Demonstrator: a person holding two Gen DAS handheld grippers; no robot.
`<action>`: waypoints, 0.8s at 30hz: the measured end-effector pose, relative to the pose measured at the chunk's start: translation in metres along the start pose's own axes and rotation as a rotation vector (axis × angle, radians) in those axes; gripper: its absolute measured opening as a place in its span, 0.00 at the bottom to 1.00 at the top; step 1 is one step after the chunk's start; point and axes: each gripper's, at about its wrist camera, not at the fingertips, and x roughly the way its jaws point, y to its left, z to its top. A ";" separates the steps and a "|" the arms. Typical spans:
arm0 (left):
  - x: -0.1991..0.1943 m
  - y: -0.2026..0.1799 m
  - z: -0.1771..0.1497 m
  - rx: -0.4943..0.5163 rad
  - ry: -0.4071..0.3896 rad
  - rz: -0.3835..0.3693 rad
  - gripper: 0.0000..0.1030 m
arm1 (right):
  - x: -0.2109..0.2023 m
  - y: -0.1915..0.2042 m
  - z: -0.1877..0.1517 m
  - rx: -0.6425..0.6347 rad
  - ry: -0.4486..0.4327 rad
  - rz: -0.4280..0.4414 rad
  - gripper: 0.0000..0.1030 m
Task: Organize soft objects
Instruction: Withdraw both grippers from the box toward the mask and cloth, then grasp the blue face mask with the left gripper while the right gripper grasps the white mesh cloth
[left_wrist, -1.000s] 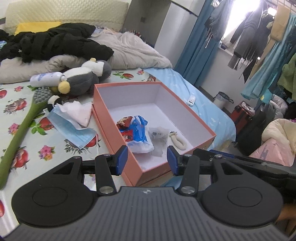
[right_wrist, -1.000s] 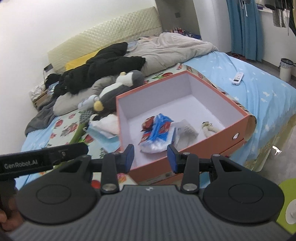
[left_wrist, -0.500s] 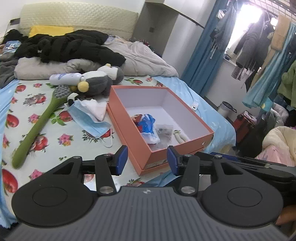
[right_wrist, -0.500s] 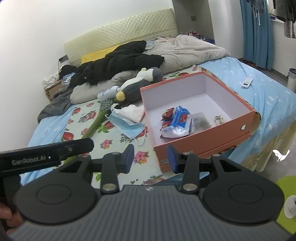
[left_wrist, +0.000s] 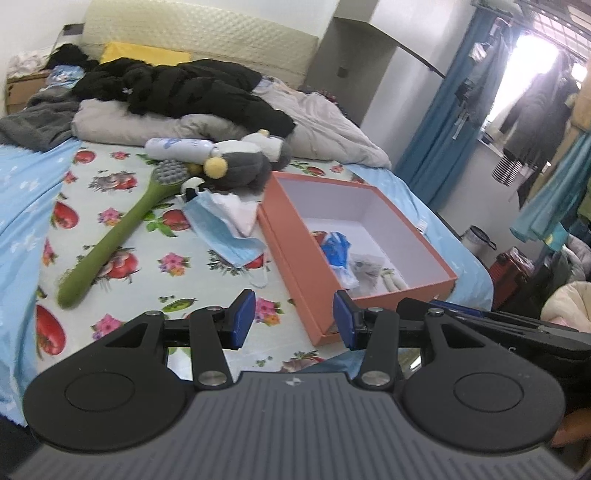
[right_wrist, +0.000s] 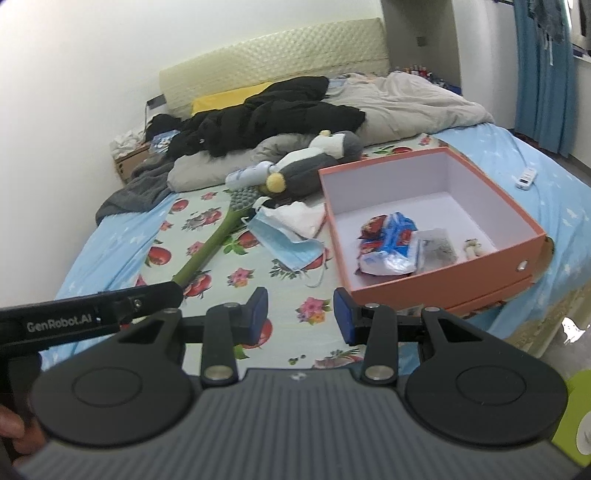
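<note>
An orange box (left_wrist: 295, 254) (right_wrist: 436, 286) lies open on the bed, holding a blue and red tissue pack (right_wrist: 388, 240), a clear bag (right_wrist: 437, 249) and a small white toy (right_wrist: 472, 247). To its left lie a blue face mask (left_wrist: 221, 232) (right_wrist: 288, 242), a white cloth (left_wrist: 240, 210) (right_wrist: 299, 218), a grey penguin plush (left_wrist: 240, 166) (right_wrist: 317, 162), a white bottle (left_wrist: 177, 147) and a green long-handled brush (left_wrist: 110, 243) (right_wrist: 210, 247). My left gripper (left_wrist: 293, 317) and right gripper (right_wrist: 301, 314) hover near the bed's foot, both open and empty.
Black clothing (left_wrist: 184, 88), a grey duvet (right_wrist: 406, 99) and a pillow lie at the bed's head. A white remote (right_wrist: 526, 179) rests on the blue sheet right of the box. Blue curtains, hanging clothes and a bin (left_wrist: 476, 240) stand to the right.
Both grippers have pulled back from the box and swung left, so more of the bed shows and the box looks smaller. Jaw gaps are unchanged.
</note>
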 end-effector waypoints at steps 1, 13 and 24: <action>-0.001 0.005 0.000 -0.014 -0.001 0.003 0.51 | 0.002 0.004 0.001 -0.007 0.005 0.009 0.41; 0.032 0.067 -0.004 -0.173 0.013 0.052 0.51 | 0.051 0.025 0.016 -0.052 0.054 0.051 0.41; 0.138 0.107 0.013 -0.260 0.041 0.002 0.51 | 0.144 0.020 0.055 -0.043 0.105 0.117 0.41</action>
